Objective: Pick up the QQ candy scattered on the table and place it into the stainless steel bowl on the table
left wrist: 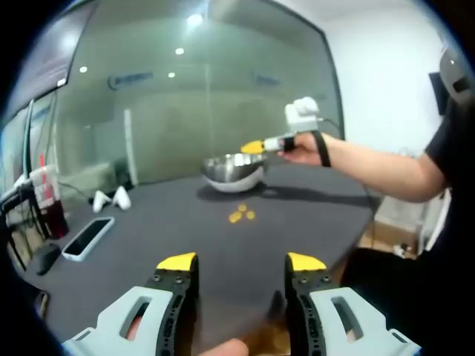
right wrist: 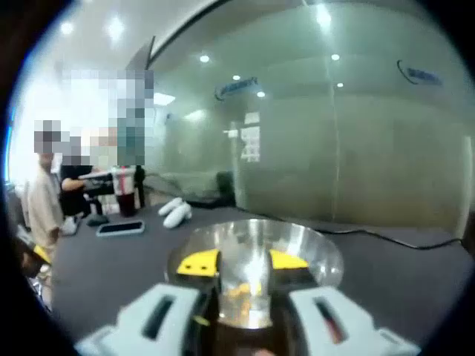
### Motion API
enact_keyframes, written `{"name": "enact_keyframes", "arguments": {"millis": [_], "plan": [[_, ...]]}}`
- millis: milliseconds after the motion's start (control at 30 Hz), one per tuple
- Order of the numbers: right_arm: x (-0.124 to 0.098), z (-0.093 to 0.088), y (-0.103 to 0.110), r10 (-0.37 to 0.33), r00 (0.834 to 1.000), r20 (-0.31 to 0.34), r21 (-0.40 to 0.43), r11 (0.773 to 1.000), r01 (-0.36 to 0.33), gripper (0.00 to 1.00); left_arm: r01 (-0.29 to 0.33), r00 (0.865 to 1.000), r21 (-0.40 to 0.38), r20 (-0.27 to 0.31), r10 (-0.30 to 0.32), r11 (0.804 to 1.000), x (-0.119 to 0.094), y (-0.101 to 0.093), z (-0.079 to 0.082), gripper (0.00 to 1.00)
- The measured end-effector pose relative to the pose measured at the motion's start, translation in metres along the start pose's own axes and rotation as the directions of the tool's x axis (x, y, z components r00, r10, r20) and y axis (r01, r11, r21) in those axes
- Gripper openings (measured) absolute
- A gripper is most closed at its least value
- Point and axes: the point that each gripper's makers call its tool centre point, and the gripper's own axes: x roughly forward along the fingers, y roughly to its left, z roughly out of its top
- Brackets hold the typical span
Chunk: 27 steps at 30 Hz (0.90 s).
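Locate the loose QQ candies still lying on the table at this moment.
In the left gripper view, the QQ candies lie in a small cluster on the dark table, just in front of the stainless steel bowl, beyond the left tongs.

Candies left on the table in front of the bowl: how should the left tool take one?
From above, jaws straddling one outer piece of the small candies cluster; they lie flat and low on the dark table, close together. The left tool is open and faces them.
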Motion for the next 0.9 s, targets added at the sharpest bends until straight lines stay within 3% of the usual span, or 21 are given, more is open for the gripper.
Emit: {"name": "enact_keyframes", "arguments": {"millis": [467, 700, 800, 900], "plan": [[-0.008, 0.006, 0.019, 0.062, 0.998, 0.017, -0.012, 0.998, -0.062, 0.24, 0.003, 1.0, -0.001, -0.001, -0.003, 1.0, 0.002, -0.002, 0.0, 0.48], [-0.027, 0.013, 0.032, 0.102, 0.994, 0.042, -0.002, 0.995, -0.102, 0.24, 0.008, 1.0, 0.003, 0.002, -0.008, 1.0, 0.003, -0.003, 0.001, 0.48], [-0.04, 0.012, 0.041, 0.12, 0.992, 0.046, -0.073, 0.99, -0.117, 0.24, 0.003, 1.0, 0.0, 0.005, -0.003, 1.0, 0.001, -0.001, 0.001, 0.48], [-0.053, 0.003, 0.051, 0.166, 0.985, 0.034, -0.077, 0.984, -0.163, 0.24, 0.002, 1.0, -0.001, 0.004, -0.002, 1.0, 0.0, -0.001, 0.0, 0.48]]}}
